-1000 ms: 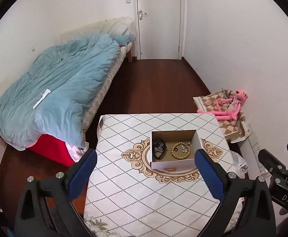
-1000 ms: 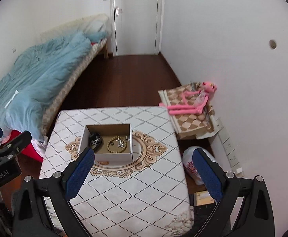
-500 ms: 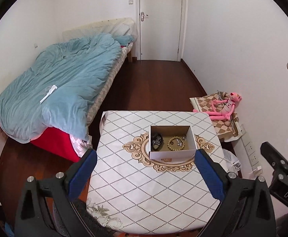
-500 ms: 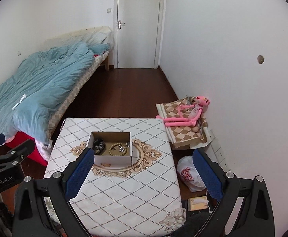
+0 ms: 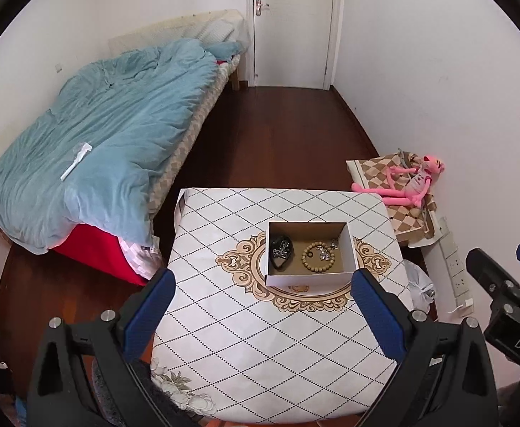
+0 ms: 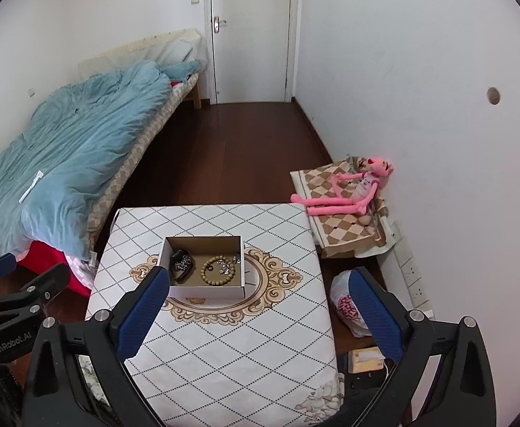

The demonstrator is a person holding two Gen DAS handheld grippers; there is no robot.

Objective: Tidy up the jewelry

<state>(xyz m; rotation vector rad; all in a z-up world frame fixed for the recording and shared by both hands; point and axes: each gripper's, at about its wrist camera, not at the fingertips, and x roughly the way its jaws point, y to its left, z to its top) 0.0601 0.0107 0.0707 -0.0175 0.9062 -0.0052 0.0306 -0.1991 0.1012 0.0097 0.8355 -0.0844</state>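
A white cardboard box [image 5: 345, 238] [image 6: 206, 290] stands in the middle of a small table [image 5: 224, 338] [image 6: 224, 356] covered with a diamond-patterned cloth. Inside lie a wooden bead bracelet [image 5: 315, 258] [image 6: 217, 272], a black object with silver chain on it [image 5: 280, 251] [image 6: 181, 265] and small silver pieces [image 5: 332, 245] [image 6: 236, 258]. My left gripper [image 5: 261, 311] hangs open high above the table's near side, nothing between its blue fingers [image 5: 149, 311]. My right gripper [image 6: 258, 311] is likewise open and high, to the right of the left one.
A bed with a blue duvet [image 5: 99, 142] fills the left side. A pink plush toy [image 6: 349, 192] lies on a checked cushion by the right wall. A plastic bag [image 6: 347, 302] sits on the dark wood floor beside the table. A shut white door [image 5: 292, 25] is at the far end.
Both grippers have risen and pulled back from the table, so the box looks smaller and more of the room shows. Both stay open; the jewelry has not moved.
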